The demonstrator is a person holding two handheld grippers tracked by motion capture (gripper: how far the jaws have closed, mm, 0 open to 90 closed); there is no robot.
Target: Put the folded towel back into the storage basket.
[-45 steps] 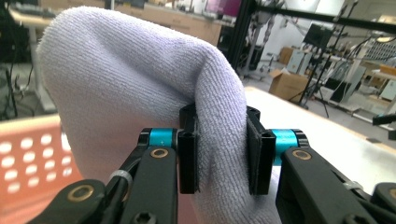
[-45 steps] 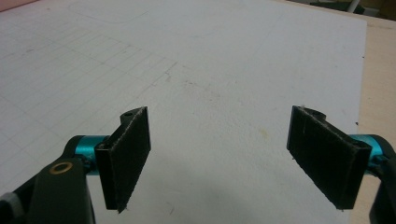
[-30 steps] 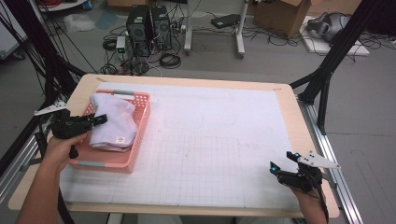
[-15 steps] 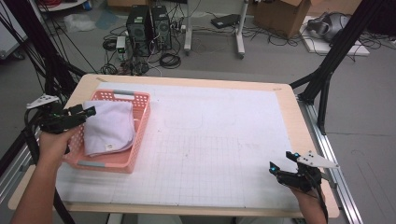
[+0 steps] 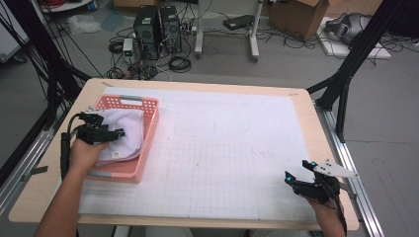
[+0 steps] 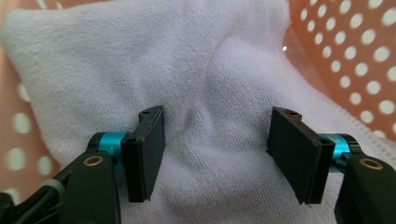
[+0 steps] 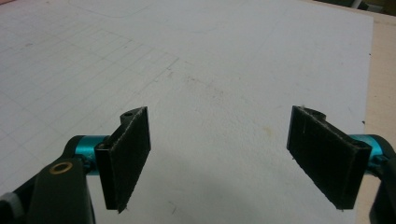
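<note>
At left of table (image 5: 207,94), pink basket (image 5: 148,148) holding white towel (image 5: 126,133), crumpled and filling most of it. Left gripper (image 5: 117,133) over near left part of towel, held in left hand (image 5: 86,153) coming from near edge, jaws wide apart after just opening, nothing clamped between them. Seen along that gripper (image 6: 215,144), pads spread with towel (image 6: 196,60) bunched into soft fold between them, cloth close under pads but not pinched; perforated basket wall (image 6: 364,60) beyond at right of that view. Towel lying wholly inside basket, one edge near right wall, small label visible on near side. Basket near left edge of white gridded mat (image 5: 237,148) covering most of tabletop. At near right corner, right gripper (image 5: 288,177) low over mat, well apart from basket, jaws spread wide and holding nothing, grey three-cornered plate on top, right hand (image 5: 323,205) behind it. Along right gripper (image 7: 219,154), bare gridded mat (image 7: 210,60) with faint smudges between open pads. Beyond far edge of table, on floor, computer towers (image 5: 158,27), cables and cardboard box (image 5: 296,17).
</note>
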